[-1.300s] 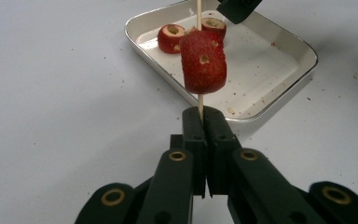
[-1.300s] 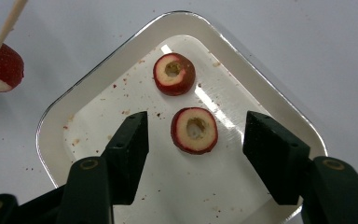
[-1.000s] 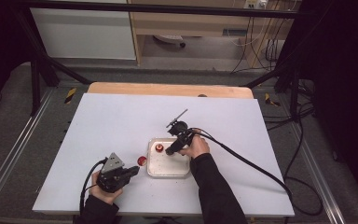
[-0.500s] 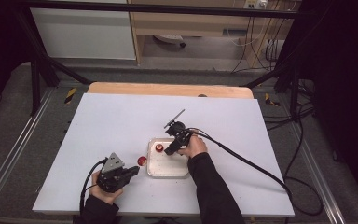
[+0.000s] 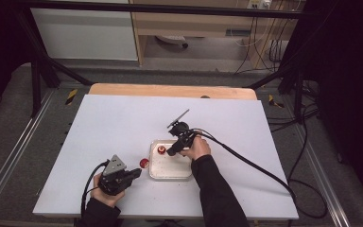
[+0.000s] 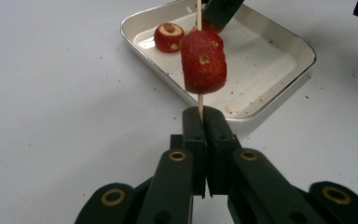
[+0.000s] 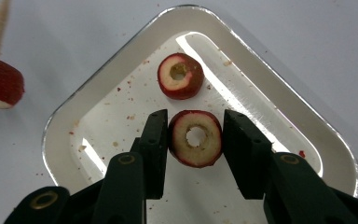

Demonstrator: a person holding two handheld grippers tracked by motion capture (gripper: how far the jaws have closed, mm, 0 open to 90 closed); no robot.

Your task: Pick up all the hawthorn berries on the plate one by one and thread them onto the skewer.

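Note:
My left gripper (image 6: 204, 112) is shut on a thin wooden skewer (image 6: 199, 100) that stands upright with a red cored fruit piece (image 6: 204, 63) threaded on it. In the high view this gripper (image 5: 139, 171) sits just left of the metal tray (image 5: 170, 177), the skewered piece (image 5: 144, 162) beside its rim. My right gripper (image 7: 196, 128) is down in the tray (image 7: 121, 126), its jaws pressed against both sides of a cored fruit slice (image 7: 212, 140). A second cored piece (image 7: 191, 84) lies just beyond it. The skewered piece (image 7: 0, 84) shows at the left edge.
The tray stands near the front middle of the white table (image 5: 123, 123), with red crumbs scattered in and around it. A cable (image 5: 246, 163) trails right from the right gripper. The wooden table edge (image 5: 170, 90) runs along the back.
The right hand and its gripper have shifted slightly left and toward me over the tray. The left gripper with the skewer has stayed put.

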